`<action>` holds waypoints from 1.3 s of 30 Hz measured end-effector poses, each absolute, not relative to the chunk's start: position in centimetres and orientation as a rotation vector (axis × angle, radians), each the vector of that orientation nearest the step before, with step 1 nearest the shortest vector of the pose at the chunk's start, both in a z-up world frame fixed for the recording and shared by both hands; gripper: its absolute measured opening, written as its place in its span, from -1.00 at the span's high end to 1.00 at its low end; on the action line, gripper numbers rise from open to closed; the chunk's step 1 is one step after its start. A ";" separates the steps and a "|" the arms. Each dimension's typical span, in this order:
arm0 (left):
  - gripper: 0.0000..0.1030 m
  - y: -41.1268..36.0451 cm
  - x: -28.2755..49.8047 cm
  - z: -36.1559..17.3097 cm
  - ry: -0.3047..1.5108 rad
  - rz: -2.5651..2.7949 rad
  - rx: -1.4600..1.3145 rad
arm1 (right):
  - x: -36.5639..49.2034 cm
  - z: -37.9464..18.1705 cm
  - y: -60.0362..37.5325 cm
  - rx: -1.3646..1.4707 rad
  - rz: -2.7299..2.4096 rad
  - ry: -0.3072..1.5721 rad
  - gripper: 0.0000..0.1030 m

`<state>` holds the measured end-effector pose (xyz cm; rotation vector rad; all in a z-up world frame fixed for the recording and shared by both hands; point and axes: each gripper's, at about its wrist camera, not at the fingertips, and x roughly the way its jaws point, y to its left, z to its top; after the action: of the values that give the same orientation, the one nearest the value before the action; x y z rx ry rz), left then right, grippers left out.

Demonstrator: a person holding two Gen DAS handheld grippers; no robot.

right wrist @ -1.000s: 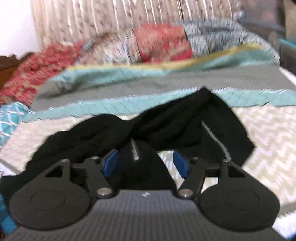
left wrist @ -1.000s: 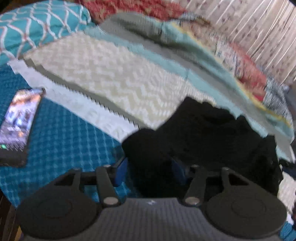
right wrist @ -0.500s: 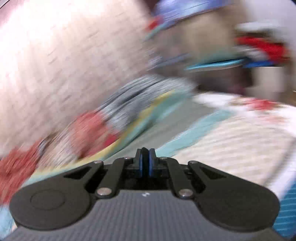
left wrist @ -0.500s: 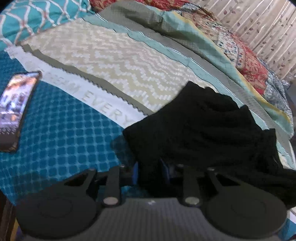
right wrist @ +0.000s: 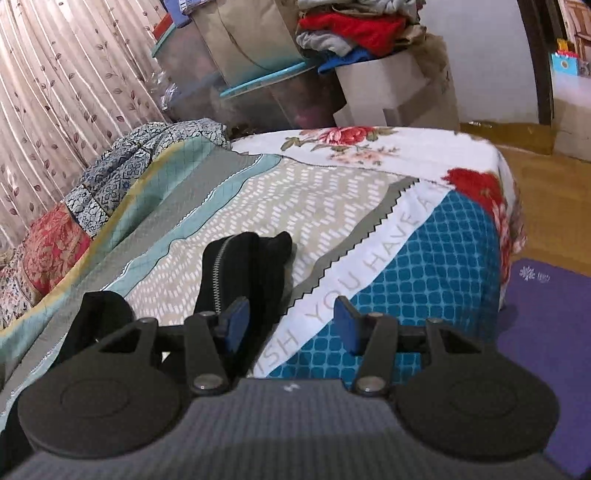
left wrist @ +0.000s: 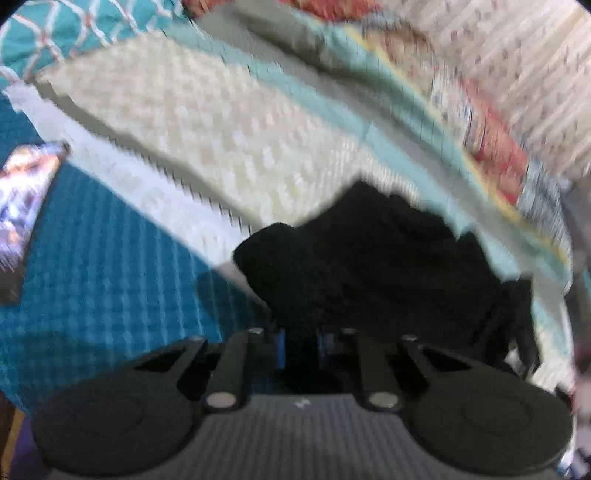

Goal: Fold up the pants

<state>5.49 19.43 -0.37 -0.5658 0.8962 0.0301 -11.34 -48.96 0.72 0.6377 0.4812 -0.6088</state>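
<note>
The black pants [left wrist: 388,266] lie bunched on the patterned bed cover. In the blurred left wrist view my left gripper [left wrist: 301,349] is shut on their near edge, black cloth pinched between the blue pads. In the right wrist view an end of the pants with a zipper [right wrist: 243,266] lies on the cover just ahead and left of my right gripper [right wrist: 290,325]. The right gripper is open and empty; its left pad [right wrist: 234,325] is close beside the cloth.
A phone [left wrist: 22,206] lies on the blue checked part of the cover at the left. A rolled quilt [right wrist: 92,206] and curtains line the far side. The bed's end [right wrist: 506,221], a purple mat [right wrist: 546,332], boxes and stacked clothes [right wrist: 351,29] show at right.
My left gripper closed on the pants' edge and still holds it. My right gripper let go of the cloth, swung right while shut, and now stands open by the zipper end.
</note>
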 end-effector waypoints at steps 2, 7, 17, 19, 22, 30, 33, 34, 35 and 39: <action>0.75 21.7 5.1 1.6 0.823 0.056 -0.616 | -11.2 0.8 -49.0 0.636 -0.603 0.475 -0.03; 0.76 27.2 3.9 4.5 0.713 0.270 -0.620 | -10.1 0.4 -48.9 0.620 -0.585 0.454 -0.01; 0.75 25.9 3.5 3.7 0.789 0.282 -0.556 | -7.0 -3.5 -47.9 0.672 -0.492 0.539 0.19; 0.75 26.3 3.7 3.8 0.791 0.280 -0.568 | -6.5 -3.9 -48.1 0.692 -0.476 0.536 0.21; 0.75 26.5 3.7 4.1 0.787 0.272 -0.571 | -5.3 -4.0 -48.2 0.730 -0.409 0.570 0.69; 0.75 26.7 5.4 5.7 0.751 0.239 -0.603 | -2.5 4.7 -50.3 0.762 -0.398 0.331 0.79; 0.74 25.9 6.2 5.1 0.774 0.248 -0.574 | 1.2 6.4 -49.3 0.558 -0.500 0.448 0.78; 0.74 25.7 6.3 4.8 0.782 0.254 -0.570 | 2.4 5.8 -49.1 0.520 -0.505 0.524 0.78; 0.74 25.7 6.3 4.4 0.790 0.254 -0.580 | 2.7 5.2 -49.1 0.516 -0.510 0.557 0.78; 0.74 26.1 6.4 3.9 0.812 0.258 -0.600 | 0.4 4.8 -49.4 0.616 -0.476 0.475 0.79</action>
<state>6.36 26.14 3.86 -0.5998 0.8121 0.2576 0.45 -49.43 4.84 0.6159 0.4752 -0.4759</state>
